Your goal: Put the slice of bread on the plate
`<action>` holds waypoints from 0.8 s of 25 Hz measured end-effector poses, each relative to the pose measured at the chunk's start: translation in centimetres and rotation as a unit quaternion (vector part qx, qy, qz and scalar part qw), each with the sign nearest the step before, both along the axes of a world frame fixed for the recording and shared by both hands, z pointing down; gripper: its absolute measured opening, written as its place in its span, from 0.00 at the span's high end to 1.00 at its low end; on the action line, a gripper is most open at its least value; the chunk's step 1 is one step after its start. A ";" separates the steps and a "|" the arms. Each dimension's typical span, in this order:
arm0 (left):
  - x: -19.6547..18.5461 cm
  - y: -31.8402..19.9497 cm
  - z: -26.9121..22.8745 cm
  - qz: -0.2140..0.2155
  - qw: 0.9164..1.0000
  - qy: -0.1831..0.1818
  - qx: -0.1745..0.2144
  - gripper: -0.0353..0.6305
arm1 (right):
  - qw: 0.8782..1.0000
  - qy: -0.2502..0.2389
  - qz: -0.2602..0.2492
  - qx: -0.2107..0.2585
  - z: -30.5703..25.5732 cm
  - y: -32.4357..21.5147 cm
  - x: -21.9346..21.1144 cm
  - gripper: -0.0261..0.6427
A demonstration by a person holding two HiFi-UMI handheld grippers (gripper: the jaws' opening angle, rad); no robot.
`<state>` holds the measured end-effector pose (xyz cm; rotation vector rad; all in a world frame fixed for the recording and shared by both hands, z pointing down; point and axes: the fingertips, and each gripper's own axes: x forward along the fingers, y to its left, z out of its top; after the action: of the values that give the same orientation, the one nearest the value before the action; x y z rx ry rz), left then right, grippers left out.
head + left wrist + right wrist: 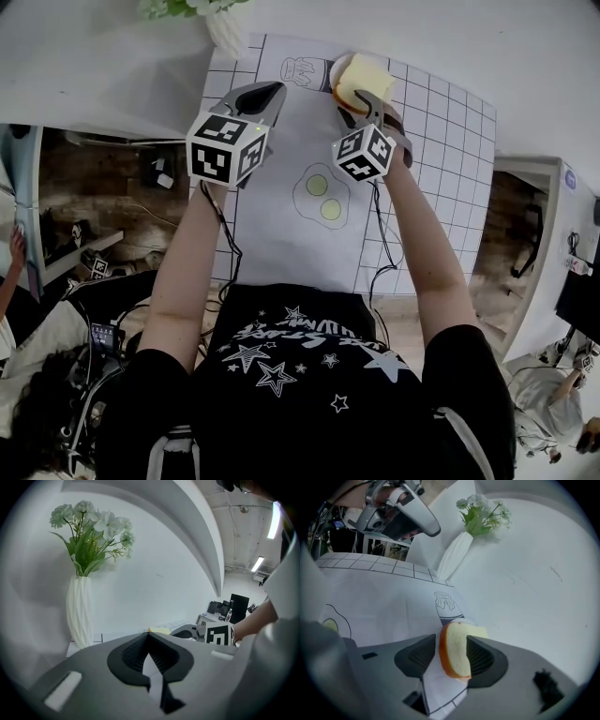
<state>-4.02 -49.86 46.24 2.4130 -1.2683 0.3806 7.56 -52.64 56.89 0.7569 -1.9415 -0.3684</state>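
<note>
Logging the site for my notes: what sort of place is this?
Probably a lab or office staged as a breakfast table: printed grid mat with drawn eggs, vase of flowers, monitors behind.

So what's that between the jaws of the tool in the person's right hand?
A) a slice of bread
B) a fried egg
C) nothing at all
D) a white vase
A: in the right gripper view a slice of bread stands on edge between the parted jaws of the right gripper, with a gap showing on one side.

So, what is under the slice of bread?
The white printed mat shows beneath the slice of bread; the right gripper covers where it rests, so the contact is hidden.
</note>
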 end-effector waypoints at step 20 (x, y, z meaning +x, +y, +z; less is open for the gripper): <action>-3.6 3.7 -2.6 -0.013 0.999 0.023 0.037 0.93 | 0.980 -0.154 0.112 0.055 -11.3 7.5 -3.4 0.89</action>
<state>-7.60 -46.11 43.63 2.4502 -1.3132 0.2727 4.17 -45.10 45.61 1.1501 -2.1063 -0.2301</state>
